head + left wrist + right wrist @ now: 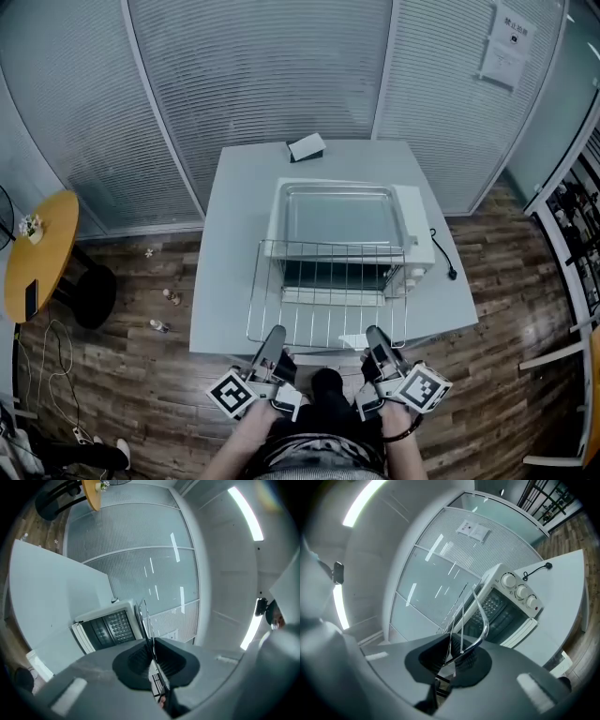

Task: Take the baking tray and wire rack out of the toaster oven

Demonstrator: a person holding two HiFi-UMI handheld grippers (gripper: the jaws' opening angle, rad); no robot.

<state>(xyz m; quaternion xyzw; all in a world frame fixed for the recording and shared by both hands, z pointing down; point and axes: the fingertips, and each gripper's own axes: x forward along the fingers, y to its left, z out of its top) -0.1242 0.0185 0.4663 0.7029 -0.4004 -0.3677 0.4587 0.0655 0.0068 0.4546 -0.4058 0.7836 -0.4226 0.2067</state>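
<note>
The wire rack (pixel 328 300) hangs level in front of the white toaster oven (pixel 419 236), clear of its open mouth, above the table's near edge. My left gripper (pixel 277 336) is shut on the rack's near left edge, and my right gripper (pixel 376 336) is shut on its near right edge. The baking tray (pixel 339 216) lies on top of the oven. In the left gripper view the rack (pixel 146 620) runs edge-on out of the gripper (pixel 152 656) towards the oven (pixel 108 625). In the right gripper view the rack's wires (pixel 464 606) rise from the gripper (pixel 454 653), with the oven's knobs (pixel 520 592) behind.
The oven stands on a white table (pixel 234 234) with a small white box (pixel 307 146) at its far edge and a power cord (pixel 442 253) at its right. A yellow round table (pixel 37 253) and black stool (pixel 94 295) stand at the left. Glass partitions close the back.
</note>
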